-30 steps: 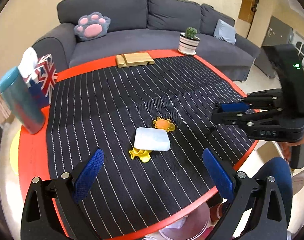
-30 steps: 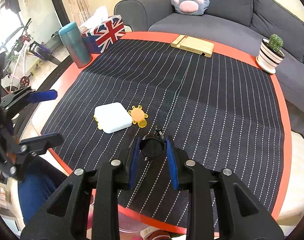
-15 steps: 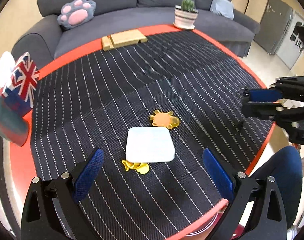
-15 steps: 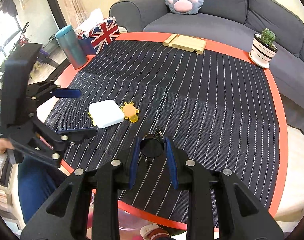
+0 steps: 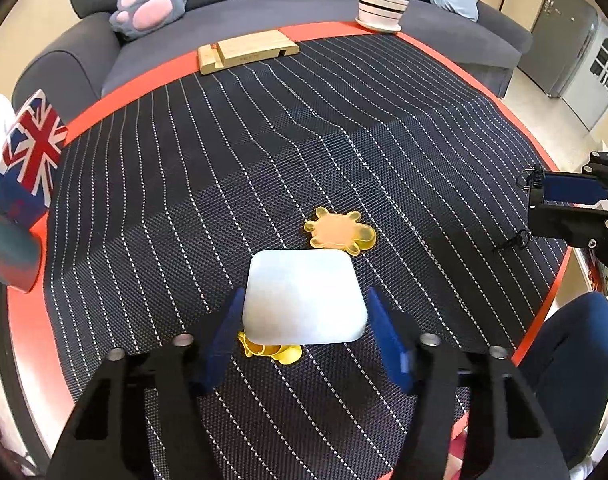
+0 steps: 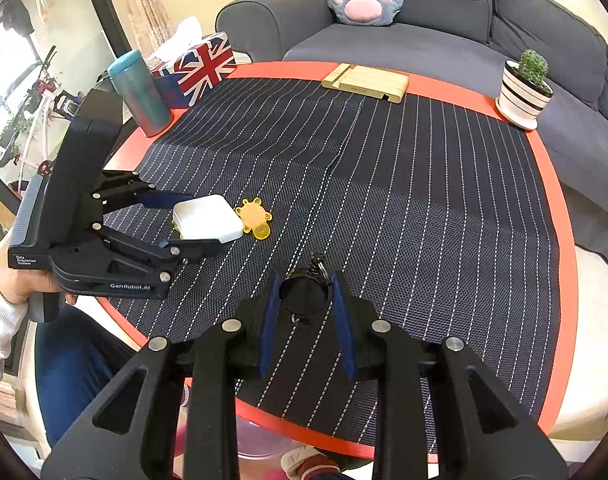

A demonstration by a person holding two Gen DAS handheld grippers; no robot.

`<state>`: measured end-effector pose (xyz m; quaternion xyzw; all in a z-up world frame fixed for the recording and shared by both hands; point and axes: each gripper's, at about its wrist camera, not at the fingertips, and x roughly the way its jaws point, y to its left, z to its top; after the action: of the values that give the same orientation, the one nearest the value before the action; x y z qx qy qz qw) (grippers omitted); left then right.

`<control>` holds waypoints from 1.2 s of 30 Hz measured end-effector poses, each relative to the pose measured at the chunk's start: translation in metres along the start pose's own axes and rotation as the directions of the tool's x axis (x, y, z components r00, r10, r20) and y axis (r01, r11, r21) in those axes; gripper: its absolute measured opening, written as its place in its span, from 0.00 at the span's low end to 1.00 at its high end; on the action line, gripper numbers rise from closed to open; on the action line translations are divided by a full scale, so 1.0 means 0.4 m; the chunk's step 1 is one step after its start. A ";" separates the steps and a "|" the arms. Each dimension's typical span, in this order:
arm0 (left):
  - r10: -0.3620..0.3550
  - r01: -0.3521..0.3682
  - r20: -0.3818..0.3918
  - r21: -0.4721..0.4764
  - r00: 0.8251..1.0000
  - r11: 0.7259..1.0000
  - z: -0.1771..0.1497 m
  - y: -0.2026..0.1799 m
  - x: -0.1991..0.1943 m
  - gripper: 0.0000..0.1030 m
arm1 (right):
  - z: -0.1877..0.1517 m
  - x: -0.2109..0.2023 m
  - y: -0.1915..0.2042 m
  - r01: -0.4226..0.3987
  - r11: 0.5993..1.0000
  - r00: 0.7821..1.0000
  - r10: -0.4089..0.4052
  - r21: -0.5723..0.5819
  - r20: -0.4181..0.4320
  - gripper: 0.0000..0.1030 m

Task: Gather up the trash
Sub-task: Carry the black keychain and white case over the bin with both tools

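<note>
Left tongs (image 5: pixel 304 330) closing around white box (image 5: pixel 302 294), seemingly untouched; right tongs (image 6: pixel 304 296) clench black disc (image 6: pixel 302 294).

The left gripper (image 5: pixel 302 334) has dropped to the white box (image 5: pixel 302 296), jaws closing, seemingly touching.

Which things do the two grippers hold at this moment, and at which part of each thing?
The right gripper holds a round black object by its sides. The left gripper is closing around the white box, one pad on each side.

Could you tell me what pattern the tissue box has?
A Union Jack on the tissue box, clearest in the right wrist view.
</note>
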<state>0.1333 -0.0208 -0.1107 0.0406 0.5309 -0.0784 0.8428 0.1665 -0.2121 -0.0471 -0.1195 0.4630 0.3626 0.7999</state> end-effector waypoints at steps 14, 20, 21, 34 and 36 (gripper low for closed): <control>0.012 -0.011 0.078 -0.014 0.997 1.000 -0.014 0.002 -0.076 0.55 | -0.007 -0.004 0.022 -0.010 1.000 1.000 0.010 -0.014 0.006 0.26; 0.004 -0.002 0.133 -0.019 0.991 1.000 -0.036 -0.011 -0.142 0.55 | -0.017 -0.040 0.047 -0.012 0.999 0.999 0.013 -0.031 0.033 0.26; -0.001 0.004 0.143 -0.019 0.990 1.000 -0.041 -0.015 -0.153 0.55 | -0.021 -0.049 0.051 -0.010 0.999 0.999 0.011 -0.034 0.040 0.26; -0.029 0.029 0.248 0.003 0.968 1.000 -0.146 -0.101 -0.296 0.55 | -0.114 -0.153 0.123 -0.028 0.996 0.995 0.037 -0.088 0.094 0.26; -0.035 0.034 0.259 0.008 0.965 0.999 -0.168 -0.117 -0.312 0.55 | -0.134 -0.168 0.135 -0.034 0.995 0.994 0.044 -0.097 0.100 0.26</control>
<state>0.0127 -0.0454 -0.0267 0.0221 0.4169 -0.0986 0.9033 0.0733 -0.2336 -0.0127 -0.1296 0.4062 0.4053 0.8087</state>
